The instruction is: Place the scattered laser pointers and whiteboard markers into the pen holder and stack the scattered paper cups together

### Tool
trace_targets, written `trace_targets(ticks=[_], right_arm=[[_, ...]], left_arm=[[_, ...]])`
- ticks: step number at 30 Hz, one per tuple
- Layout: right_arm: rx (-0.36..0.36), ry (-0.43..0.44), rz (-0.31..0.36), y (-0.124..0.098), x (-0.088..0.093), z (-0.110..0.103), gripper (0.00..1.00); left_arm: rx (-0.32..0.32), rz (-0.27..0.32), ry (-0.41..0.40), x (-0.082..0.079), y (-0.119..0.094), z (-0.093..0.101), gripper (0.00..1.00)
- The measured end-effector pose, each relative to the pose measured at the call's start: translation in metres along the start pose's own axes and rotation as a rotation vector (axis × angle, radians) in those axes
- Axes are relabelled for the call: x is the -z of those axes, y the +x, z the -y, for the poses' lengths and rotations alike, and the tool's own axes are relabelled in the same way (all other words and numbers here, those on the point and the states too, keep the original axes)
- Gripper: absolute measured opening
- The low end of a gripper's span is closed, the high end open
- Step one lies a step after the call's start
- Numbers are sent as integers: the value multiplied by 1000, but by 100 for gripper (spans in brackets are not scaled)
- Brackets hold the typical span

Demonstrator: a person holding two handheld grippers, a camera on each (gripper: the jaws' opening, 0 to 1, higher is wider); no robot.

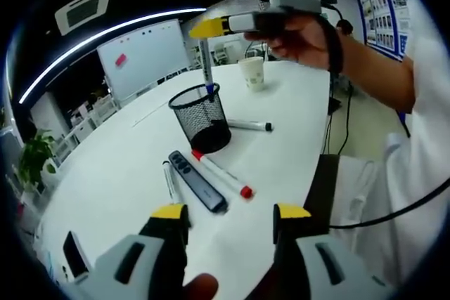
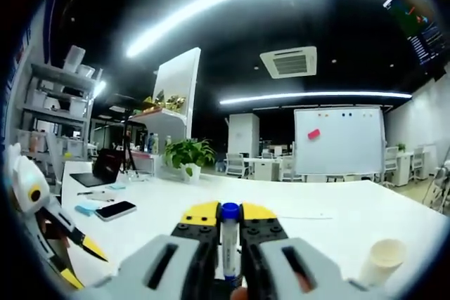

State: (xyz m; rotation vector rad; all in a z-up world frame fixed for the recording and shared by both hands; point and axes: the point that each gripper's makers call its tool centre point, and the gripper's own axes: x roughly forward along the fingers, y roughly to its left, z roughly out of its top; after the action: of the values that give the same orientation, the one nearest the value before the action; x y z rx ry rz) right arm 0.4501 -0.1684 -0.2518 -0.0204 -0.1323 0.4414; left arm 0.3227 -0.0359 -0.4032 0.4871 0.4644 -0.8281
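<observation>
A black mesh pen holder (image 1: pixel 200 117), red-capped marker (image 1: pixel 222 173), black-capped marker (image 1: pixel 249 126), dark laser pointer (image 1: pixel 197 181) and white paper cup (image 1: pixel 252 72) are carried by the white worktop (image 1: pixel 112 173).

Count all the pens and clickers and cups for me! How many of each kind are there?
Whiteboard markers: 4 (blue-capped one held by the right tool over the mesh pen holder; red-capped, black-capped and one more lying on the table)
Laser pointers: 1
Pen holders: 1
Paper cups: 1
Total: 7
</observation>
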Motion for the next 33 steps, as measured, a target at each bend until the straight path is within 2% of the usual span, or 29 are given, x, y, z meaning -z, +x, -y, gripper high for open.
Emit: trace_targets(ticks=[18, 26, 33], right_arm=[[2, -11, -33, 0, 14, -3, 11], [-4, -17, -40, 3, 18, -3, 11], [-11, -9, -58, 5, 24, -4, 11]], left_arm=[[-21, -4, -17, 2, -1, -7, 49], [-60, 15, -33, -3, -3, -17, 49], [-57, 8, -34, -2, -2, -16, 49]])
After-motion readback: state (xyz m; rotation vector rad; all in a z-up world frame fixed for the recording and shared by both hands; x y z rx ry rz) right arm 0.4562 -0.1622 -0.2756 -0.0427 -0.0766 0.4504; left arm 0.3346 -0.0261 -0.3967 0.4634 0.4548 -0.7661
